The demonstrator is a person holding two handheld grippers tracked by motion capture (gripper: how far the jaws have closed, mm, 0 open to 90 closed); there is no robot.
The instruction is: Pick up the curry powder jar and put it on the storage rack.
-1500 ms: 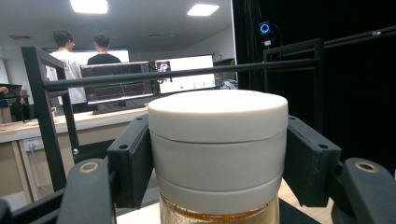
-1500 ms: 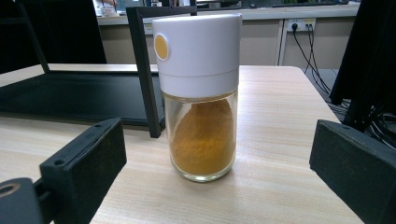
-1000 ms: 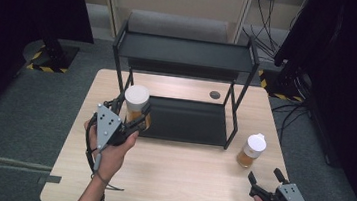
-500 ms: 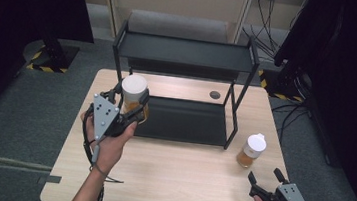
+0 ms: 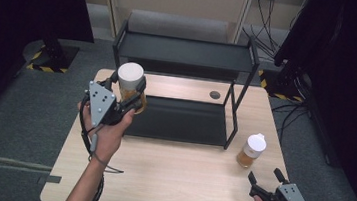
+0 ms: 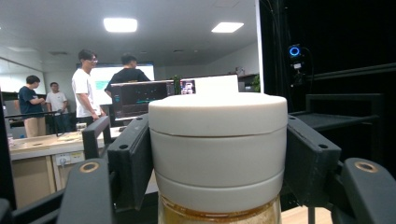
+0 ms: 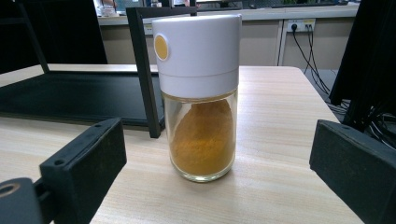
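- My left gripper (image 5: 129, 97) is clamped on a spice jar (image 5: 130, 83), lifted clear of the table (image 5: 168, 180) at the left end of the black two-tier rack (image 5: 183, 81).
- In the left gripper view my two black jaws press against either side of that jar's white cap (image 6: 217, 140), just above the amber contents at the glass neck; the jar stands upright between them.
- The cap is plain white with two seams running round it; I can read no brand, label or lettering on it.
- My right gripper (image 5: 264, 183) rests at the near right corner of the table with its jaws spread wide, holding nothing.
- A second spice jar (image 5: 251, 151) stands upright on the table just right of the rack's near right leg, a little beyond my right gripper.
- In the right gripper view this second jar (image 7: 200, 93) sits centred between my open jaws but apart from both, part-filled with heaped orange-yellow powder.
- Its white cap carries a round yellow-orange button on the side; no writing or brand mark is legible on it.
- The rack's lower shelf (image 5: 179, 120) is a flat black tray lying on the table.
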